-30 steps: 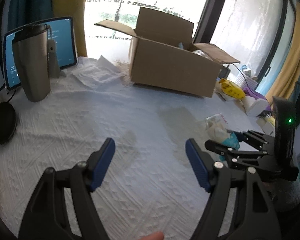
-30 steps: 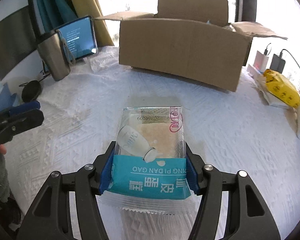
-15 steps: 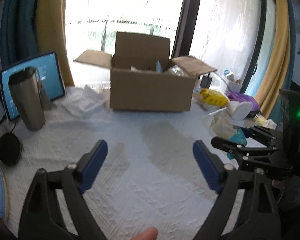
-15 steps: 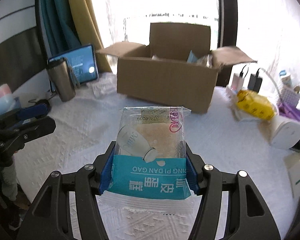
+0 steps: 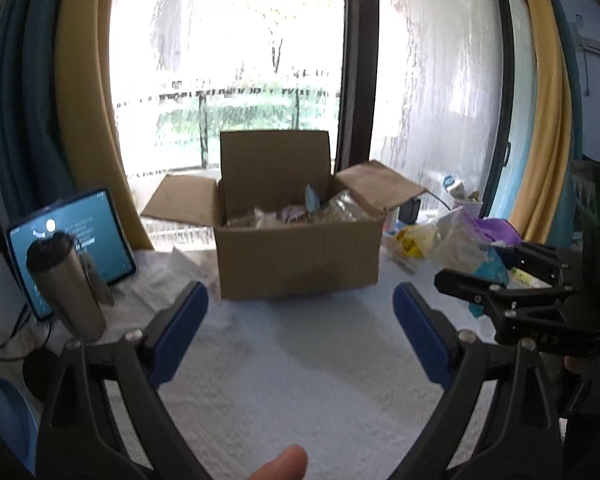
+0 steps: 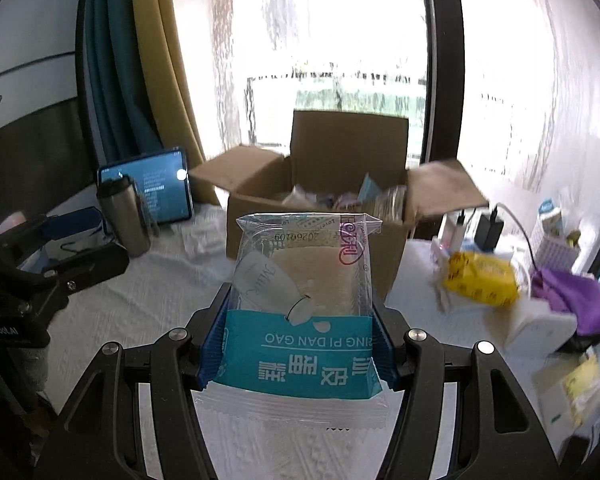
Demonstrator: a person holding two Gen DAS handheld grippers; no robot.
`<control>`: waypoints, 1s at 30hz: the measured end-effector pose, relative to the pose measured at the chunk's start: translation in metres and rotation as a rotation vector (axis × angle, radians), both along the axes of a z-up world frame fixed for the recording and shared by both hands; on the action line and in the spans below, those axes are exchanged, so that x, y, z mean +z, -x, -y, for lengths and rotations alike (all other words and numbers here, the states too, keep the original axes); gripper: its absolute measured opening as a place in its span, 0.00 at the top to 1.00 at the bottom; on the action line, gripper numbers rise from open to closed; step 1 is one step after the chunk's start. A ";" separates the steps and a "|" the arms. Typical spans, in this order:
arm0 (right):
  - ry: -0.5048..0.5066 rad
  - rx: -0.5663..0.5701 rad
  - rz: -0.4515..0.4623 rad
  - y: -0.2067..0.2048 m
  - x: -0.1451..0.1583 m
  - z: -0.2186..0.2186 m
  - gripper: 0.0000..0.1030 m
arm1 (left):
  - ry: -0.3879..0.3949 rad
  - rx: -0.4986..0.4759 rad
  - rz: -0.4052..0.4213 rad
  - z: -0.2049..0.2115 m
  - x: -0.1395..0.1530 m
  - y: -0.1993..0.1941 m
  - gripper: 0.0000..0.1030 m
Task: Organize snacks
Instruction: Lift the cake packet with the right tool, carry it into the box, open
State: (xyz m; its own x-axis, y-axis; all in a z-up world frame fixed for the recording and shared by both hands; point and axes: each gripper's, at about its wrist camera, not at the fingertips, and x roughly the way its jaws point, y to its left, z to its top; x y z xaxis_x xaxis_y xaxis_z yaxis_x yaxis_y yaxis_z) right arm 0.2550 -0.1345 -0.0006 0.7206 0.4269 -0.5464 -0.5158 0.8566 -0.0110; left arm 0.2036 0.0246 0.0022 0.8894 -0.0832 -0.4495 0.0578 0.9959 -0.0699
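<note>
My right gripper point(image 6: 298, 344) clamps teal snack pack point(image 6: 300, 312), held above white cloth point(image 6: 148, 292), near side of box point(image 6: 316, 220). My left gripper point(image 5: 300, 332) spread wide, nothing between pads, over cloth. Box flaps open, other snacks point(image 5: 296, 212) inside. Tumbler point(image 5: 66, 284) and tablet point(image 5: 80, 236) far left. Yellow packet point(image 6: 482, 278) right of box.

The left hand-held gripper point(image 5: 300, 328) is held level above the surface, its two blue-padded fingers point(image 5: 178, 332) spread wide with nothing between them. The right hand-held gripper point(image 6: 300, 344) is raised too, its fingers pressed against both sides of a snack packet point(image 6: 304, 300).
</note>
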 end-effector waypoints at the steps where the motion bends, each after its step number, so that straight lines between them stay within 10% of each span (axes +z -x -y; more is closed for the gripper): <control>1: -0.001 0.002 0.008 -0.003 0.004 -0.001 0.38 | 0.000 0.002 0.006 -0.001 0.004 -0.005 0.08; 19: 0.025 0.006 0.119 -0.100 0.053 -0.024 0.38 | 0.011 0.026 0.133 -0.039 0.054 -0.100 0.08; 30: -0.035 0.003 0.056 -0.192 0.046 -0.046 0.38 | 0.086 0.078 0.071 -0.087 0.033 -0.192 0.08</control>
